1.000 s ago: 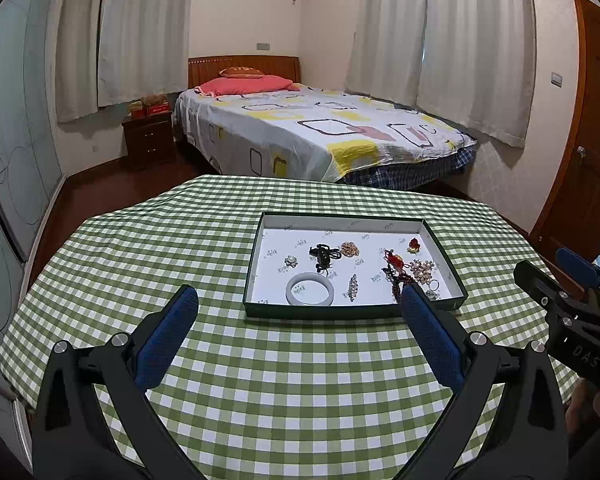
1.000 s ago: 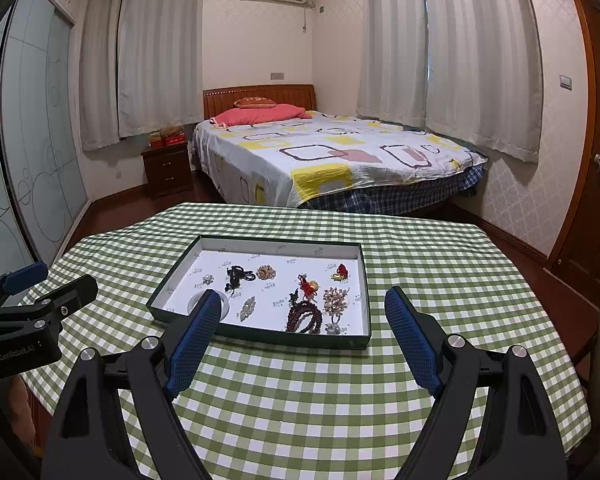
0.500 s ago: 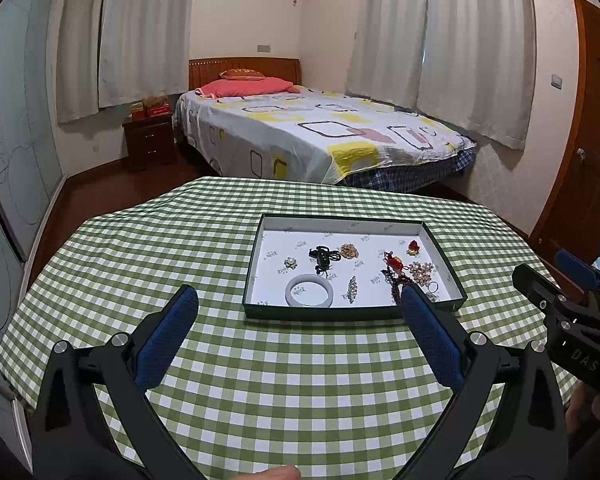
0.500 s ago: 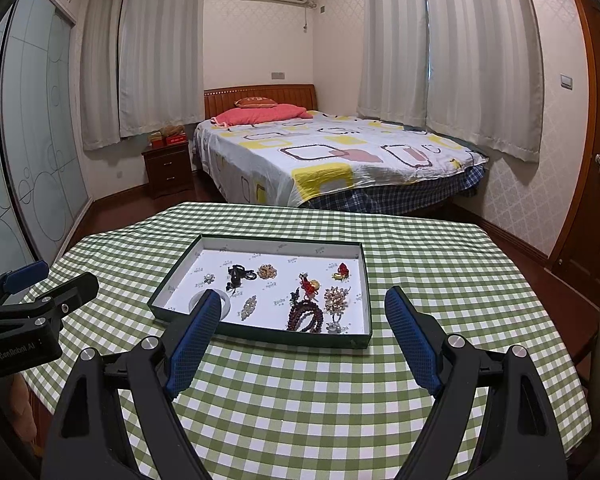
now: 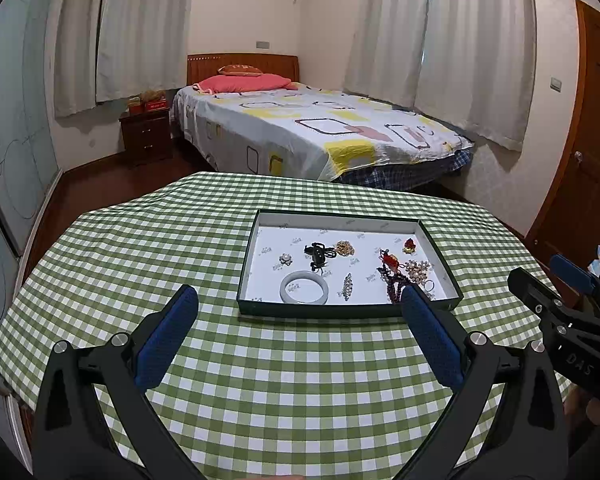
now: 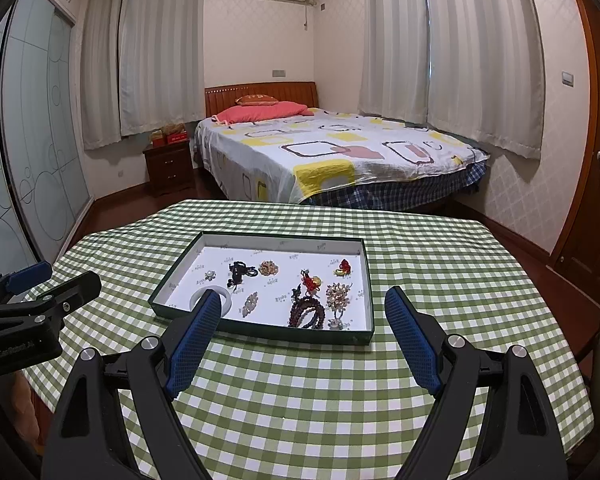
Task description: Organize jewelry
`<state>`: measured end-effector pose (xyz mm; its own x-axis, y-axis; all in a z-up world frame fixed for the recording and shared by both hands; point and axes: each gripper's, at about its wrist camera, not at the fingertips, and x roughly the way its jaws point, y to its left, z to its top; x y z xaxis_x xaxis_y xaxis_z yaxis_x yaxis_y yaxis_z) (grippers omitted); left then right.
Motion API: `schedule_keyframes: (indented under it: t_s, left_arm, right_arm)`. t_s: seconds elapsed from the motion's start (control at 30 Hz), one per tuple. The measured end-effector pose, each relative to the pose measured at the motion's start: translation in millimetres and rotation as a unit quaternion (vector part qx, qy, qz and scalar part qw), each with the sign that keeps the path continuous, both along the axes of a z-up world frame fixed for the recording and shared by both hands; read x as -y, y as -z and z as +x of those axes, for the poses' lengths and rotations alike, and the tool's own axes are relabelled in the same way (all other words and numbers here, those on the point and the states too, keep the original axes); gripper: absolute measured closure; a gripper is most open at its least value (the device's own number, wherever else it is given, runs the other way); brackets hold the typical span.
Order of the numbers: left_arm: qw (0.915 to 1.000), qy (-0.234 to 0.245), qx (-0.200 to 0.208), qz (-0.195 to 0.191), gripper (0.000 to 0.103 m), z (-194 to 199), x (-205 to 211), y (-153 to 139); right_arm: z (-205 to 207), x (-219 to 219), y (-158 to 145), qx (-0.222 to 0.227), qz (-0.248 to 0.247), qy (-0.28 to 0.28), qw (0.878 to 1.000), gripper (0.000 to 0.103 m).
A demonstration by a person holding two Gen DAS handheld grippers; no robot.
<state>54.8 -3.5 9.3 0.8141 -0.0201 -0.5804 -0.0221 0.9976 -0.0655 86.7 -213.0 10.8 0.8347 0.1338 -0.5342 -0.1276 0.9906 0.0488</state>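
A dark green tray [image 5: 340, 311] with a white floor sits on the checked table and holds several pieces of jewelry. Among them are a white bangle [image 5: 304, 287], a black cord piece [image 5: 318, 254], a dark bead bracelet [image 6: 307, 314] and a pearl brooch [image 6: 339, 293]. My left gripper [image 5: 298, 304] hovers open near the tray's front edge, nothing between its blue pads. My right gripper [image 6: 304, 312] is also open and empty, held before the tray's front right part. Each gripper shows at the edge of the other's view.
The round table with its green checked cloth [image 5: 140, 248] ends close on all sides. Beyond it stand a bed [image 5: 320, 136], a nightstand [image 5: 146, 136] and a wooden door [image 5: 588, 160] at right. Bare cloth lies left of the tray.
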Motion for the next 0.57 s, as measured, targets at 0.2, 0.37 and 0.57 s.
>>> schedule_keyframes:
  t_s: [0.2, 0.37, 0.57]
  left_arm:
    - [0.9999, -0.006, -0.005, -0.011, 0.004, 3, -4, 3]
    - [0.9998, -0.016, 0.004, 0.014, 0.004, 7, -3, 3]
    - [0.9990, -0.019, -0.024, 0.033, 0.004, 28, -11, 22]
  right_arm:
    - [1, 0, 2, -0.002, 0.001, -0.001, 1.000, 0.022]
    - [3, 1, 6, -0.006, 0.002, 0.001, 1.000, 0.022]
    - [17, 11, 18, -0.017, -0.002, 0.009, 1.000, 0.022]
